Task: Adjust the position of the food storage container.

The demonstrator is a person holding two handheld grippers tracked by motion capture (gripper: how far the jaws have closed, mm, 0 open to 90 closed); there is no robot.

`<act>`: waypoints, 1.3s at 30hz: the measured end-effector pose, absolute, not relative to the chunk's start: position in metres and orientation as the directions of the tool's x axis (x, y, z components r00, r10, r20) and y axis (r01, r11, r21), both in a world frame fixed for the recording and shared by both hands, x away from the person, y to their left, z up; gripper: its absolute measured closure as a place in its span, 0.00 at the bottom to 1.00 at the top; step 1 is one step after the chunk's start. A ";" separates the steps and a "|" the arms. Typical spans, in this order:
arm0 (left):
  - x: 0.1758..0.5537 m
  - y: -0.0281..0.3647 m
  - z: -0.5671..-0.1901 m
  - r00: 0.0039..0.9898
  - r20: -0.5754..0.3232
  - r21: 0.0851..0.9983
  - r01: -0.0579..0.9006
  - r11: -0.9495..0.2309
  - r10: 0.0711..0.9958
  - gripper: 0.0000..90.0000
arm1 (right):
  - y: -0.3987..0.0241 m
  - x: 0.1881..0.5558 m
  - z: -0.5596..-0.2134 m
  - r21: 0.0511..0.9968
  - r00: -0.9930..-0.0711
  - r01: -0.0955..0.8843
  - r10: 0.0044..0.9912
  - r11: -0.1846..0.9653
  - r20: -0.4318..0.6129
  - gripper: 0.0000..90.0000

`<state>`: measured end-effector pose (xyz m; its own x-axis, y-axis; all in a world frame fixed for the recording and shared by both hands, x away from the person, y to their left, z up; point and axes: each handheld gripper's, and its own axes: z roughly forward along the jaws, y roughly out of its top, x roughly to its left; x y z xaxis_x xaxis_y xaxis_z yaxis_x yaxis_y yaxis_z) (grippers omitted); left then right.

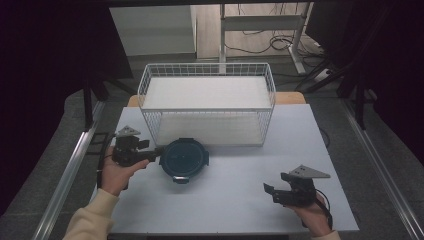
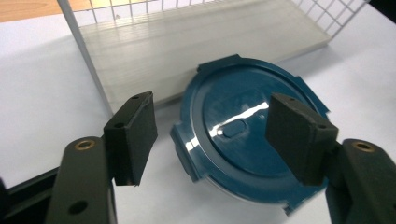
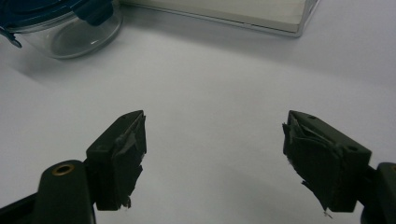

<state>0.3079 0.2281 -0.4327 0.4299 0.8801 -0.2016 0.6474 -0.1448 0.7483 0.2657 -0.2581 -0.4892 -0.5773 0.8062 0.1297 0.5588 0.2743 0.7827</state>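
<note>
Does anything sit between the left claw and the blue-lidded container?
Nothing visible does. The left claw is open beside the container, whose blue lid lies past its pads, untouched.

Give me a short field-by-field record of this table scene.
container: round, clear, blue lid, on table in front of the wire rack
left hand-held gripper: open, at the lid's left edge, pads not pressing
right hand-held gripper: open, holding nothing, apart from container
rack shelves: bare
</note>
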 end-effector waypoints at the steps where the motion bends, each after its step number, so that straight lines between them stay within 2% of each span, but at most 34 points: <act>1: 0.314 0.228 -0.434 0.421 -0.201 0.744 0.653 -0.141 0.885 0.39 | -0.259 0.266 -0.489 0.783 -0.575 0.559 0.808 0.272 0.130 0.23; 6: 0.324 0.226 -0.438 0.406 -0.203 0.733 0.666 -0.136 0.891 0.40 | -0.260 0.267 -0.489 0.782 -0.564 0.563 0.816 0.267 0.127 0.23; 11: 0.336 0.225 -0.442 0.402 -0.202 0.724 0.675 -0.140 0.893 0.47 | -0.261 0.268 -0.489 0.784 -0.558 0.562 0.821 0.264 0.124 0.23; 12: 0.338 0.225 -0.443 0.405 -0.205 0.721 0.678 -0.142 0.891 0.57 | -0.261 0.268 -0.489 0.782 -0.555 0.565 0.823 0.263 0.124 0.23; 17: 0.349 0.223 -0.448 0.406 -0.203 0.711 0.687 -0.151 0.891 0.72 | -0.261 0.268 -0.490 0.780 -0.555 0.566 0.823 0.268 0.120 0.23; 28: 0.369 0.215 -0.464 0.409 -0.177 0.682 0.707 -0.188 0.895 0.92 | -0.259 0.268 -0.491 0.778 -0.558 0.560 0.824 0.284 0.101 0.23; 39: 0.378 0.212 -0.477 0.418 -0.156 0.647 0.728 -0.227 0.895 0.98 | -0.258 0.268 -0.493 0.772 -0.557 0.564 0.825 0.295 0.092 0.23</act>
<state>0.3780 0.2119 -0.4766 0.4184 0.8948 -0.1560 0.7276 -0.2274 0.6472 0.2682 -0.2577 -0.4934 -0.5574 0.8251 0.0921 0.5635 0.2945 0.7718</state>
